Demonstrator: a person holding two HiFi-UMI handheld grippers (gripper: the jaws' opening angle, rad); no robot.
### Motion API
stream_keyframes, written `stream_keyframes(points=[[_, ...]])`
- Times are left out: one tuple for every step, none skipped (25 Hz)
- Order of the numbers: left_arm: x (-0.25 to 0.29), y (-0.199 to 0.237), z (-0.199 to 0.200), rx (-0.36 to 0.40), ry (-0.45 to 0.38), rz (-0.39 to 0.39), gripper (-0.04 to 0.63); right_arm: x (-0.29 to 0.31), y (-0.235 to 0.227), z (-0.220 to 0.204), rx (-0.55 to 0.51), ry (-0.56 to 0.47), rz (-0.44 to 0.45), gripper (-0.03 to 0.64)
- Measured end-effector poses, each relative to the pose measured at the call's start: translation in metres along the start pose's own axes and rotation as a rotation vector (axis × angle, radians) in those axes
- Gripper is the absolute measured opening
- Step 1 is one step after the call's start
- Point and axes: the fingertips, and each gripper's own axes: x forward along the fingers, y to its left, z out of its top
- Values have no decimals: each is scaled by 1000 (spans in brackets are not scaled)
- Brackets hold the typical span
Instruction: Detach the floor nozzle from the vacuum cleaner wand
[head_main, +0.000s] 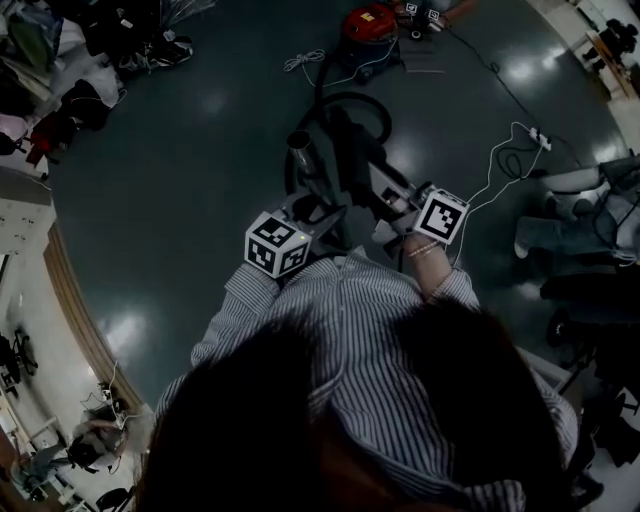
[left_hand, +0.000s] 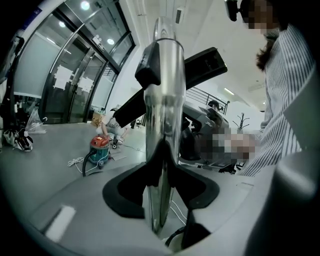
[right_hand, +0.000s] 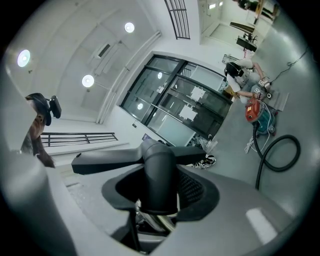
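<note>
The person's striped shirt (head_main: 350, 330) is filling the foreground. Beyond it, the left gripper (left_hand: 161, 185) is clamping the chrome wand (left_hand: 162, 110), and the right gripper (right_hand: 160, 197) is gripping the floor nozzle (right_hand: 115, 159) by its black neck. The left should be bracing firmly while the right is pulling straight along the wand.

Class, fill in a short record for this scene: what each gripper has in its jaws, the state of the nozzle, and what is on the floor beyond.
Left gripper: jaws closed on the shiny metal wand
Right gripper: jaws closed on the black neck of the floor nozzle
Nozzle state: looks not yet detached from the wand's end
Floor beyond: red and teal canister vacuum, looped black hose, white cable
</note>
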Motion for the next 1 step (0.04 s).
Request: stream_keyframes(points=[[0, 1, 2, 4, -1, -2, 181, 1, 0, 1, -4, 1, 2, 179]])
